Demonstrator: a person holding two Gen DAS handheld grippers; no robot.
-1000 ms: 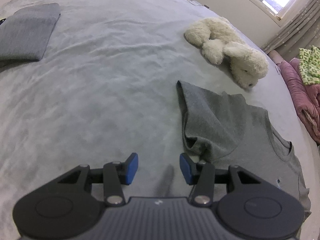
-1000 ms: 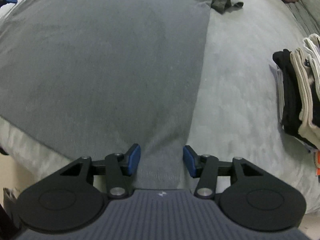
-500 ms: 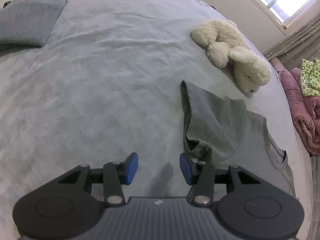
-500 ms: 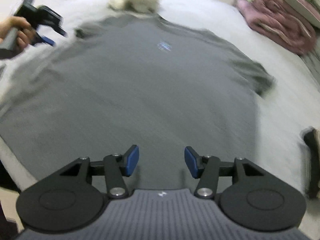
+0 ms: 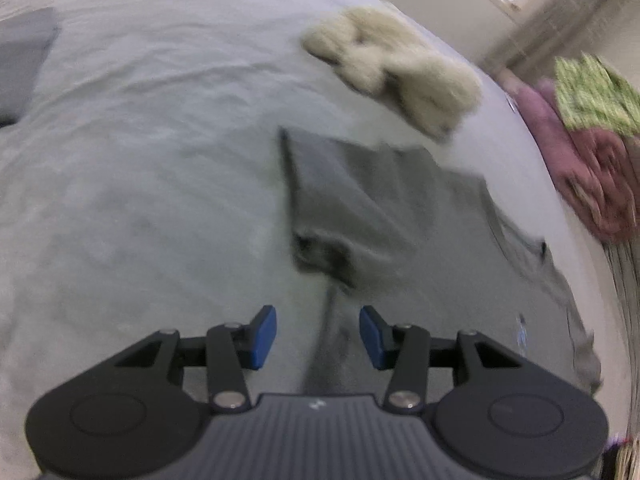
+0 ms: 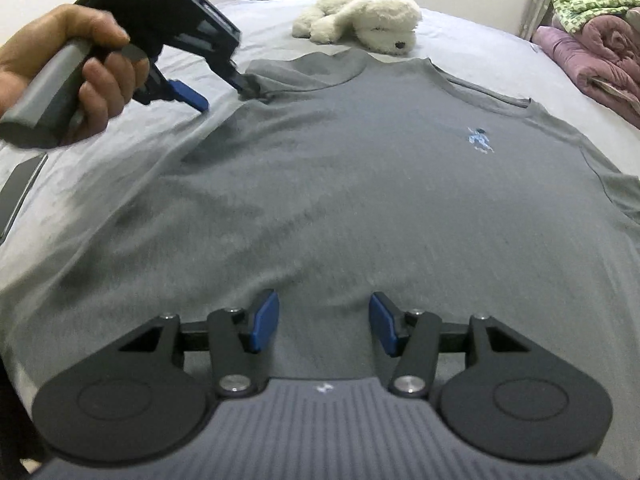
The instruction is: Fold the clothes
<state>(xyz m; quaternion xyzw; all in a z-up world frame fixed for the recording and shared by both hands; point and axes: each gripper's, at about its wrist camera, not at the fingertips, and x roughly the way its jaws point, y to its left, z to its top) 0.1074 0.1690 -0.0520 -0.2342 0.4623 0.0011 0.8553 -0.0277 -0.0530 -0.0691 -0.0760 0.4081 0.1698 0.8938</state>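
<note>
Grey T-shirt (image 6: 360, 200) under right hand-held gripper (image 6: 323, 322)

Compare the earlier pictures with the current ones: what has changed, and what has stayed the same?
The right hand-held gripper swung from the shirt's hem side to face the whole grey T-shirt. The left hand-held gripper shifted slightly beside the folded sleeve. Both remain open and empty; the plush toy stays put.

No text can be read; the grey T-shirt (image 6: 360, 184) bears only a small light-blue chest emblem (image 6: 480, 140).
</note>
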